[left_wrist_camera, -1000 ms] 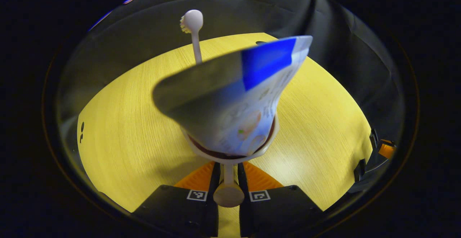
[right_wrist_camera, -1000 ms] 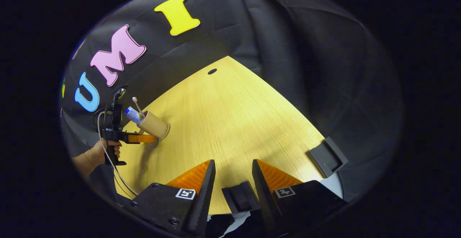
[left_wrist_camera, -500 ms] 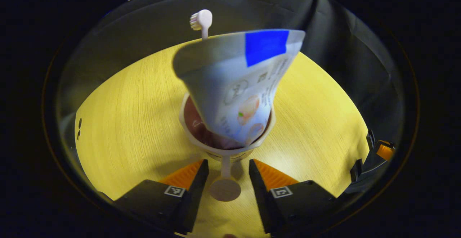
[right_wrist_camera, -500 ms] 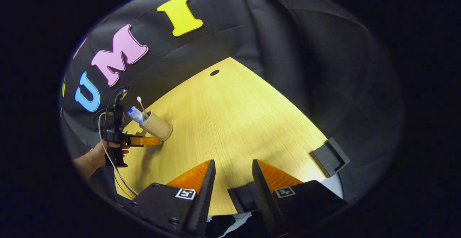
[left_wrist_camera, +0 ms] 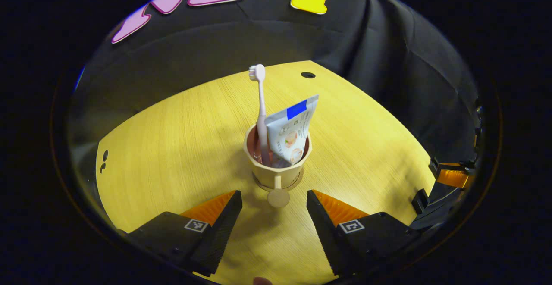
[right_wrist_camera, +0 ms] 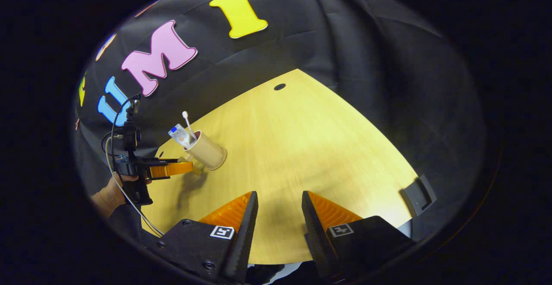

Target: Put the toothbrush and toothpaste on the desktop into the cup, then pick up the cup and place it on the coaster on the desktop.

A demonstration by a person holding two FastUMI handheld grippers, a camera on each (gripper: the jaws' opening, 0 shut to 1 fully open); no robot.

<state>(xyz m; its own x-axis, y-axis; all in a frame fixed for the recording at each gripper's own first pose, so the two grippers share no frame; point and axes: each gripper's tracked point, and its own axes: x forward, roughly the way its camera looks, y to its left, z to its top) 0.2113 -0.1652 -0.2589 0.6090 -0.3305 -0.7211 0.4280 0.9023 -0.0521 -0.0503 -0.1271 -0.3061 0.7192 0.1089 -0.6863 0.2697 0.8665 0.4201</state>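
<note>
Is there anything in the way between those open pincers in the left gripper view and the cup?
Nothing visible is. The left gripper is open, and only bare desktop and the coaster's round tab lie between it and the cup, which holds the toothbrush and toothpaste.

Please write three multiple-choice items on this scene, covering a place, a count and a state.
1. Where does the cup stand?
A. on the coaster
B. on the bare desktop, far from the coaster
C. lifted in the air

2. How many items stand in the cup?
A. none
B. two
C. four

3. How are the left gripper's jaws?
A. shut on the cup
B. shut on the toothbrush
C. open, apart from the cup

Answers:
1 A: the coaster's rim shows around the cup's base.
2 B: the toothbrush and the toothpaste stick out of it.
3 C: the jaws stand wide on either side, with a gap to the cup.
</note>
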